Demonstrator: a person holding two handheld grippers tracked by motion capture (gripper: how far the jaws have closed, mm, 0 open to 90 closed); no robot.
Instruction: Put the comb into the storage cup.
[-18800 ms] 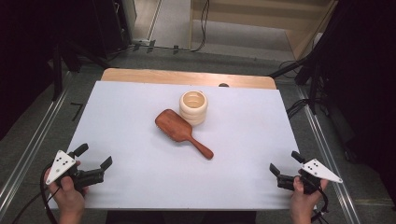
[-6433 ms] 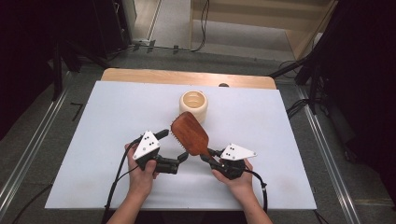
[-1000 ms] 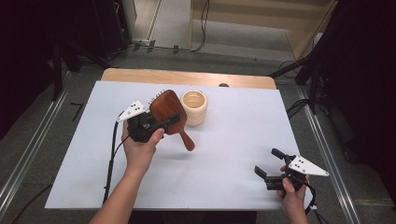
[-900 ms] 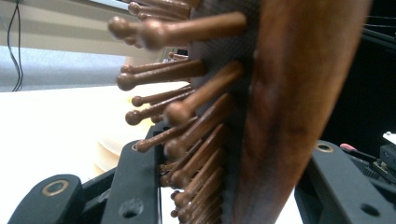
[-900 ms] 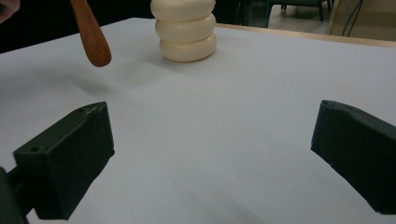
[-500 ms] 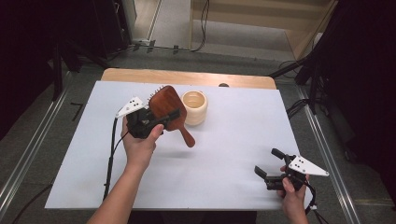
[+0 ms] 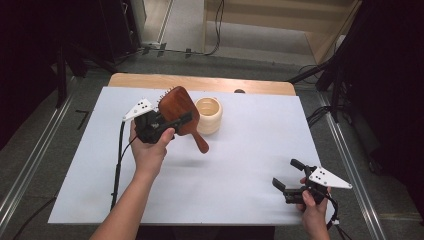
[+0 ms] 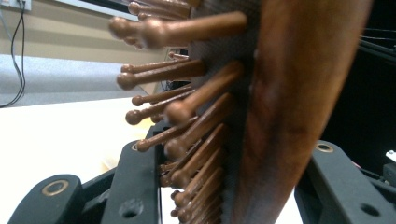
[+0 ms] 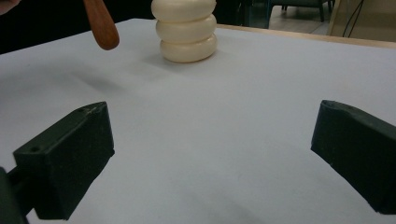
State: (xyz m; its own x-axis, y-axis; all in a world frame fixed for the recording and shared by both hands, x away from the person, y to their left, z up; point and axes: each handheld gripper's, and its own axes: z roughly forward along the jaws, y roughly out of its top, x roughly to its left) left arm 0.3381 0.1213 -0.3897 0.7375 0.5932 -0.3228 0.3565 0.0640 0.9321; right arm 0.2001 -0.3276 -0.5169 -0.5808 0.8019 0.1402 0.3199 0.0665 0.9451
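From the high view, the person's left forearm is reaching up from the bottom edge toward the far left part of the white surface (image 7: 100, 150). The left hand-held gripper (image 7: 172, 122) is clamping the head of a wooden hairbrush (image 7: 180, 112) and holding it in the air, tilted, with its handle slanting down to the right. The brush handle is passing just in front of a cream ribbed cup (image 7: 209, 115), which is standing upright near the far edge. The right hand-held gripper (image 7: 287, 175) is sitting low at the near right corner, well apart from the brush, with its jaws spread and nothing between them. The right hand is mostly cut off by the bottom edge.

In the left gripper view, the hairbrush (image 8: 280, 93) is looming very close, its round-tipped wooden bristles pointing left. One black jaw is pressing in among the bristles and the other is resting against the smooth back. The top of the brush is cut off.

In the right gripper view, the two jaws are standing wide apart over bare surface (image 9: 210, 154). The ribbed cup (image 9: 187, 32) is showing far off, with its top cut off, and the tip of the brush handle (image 9: 102, 25) is hanging to its left.
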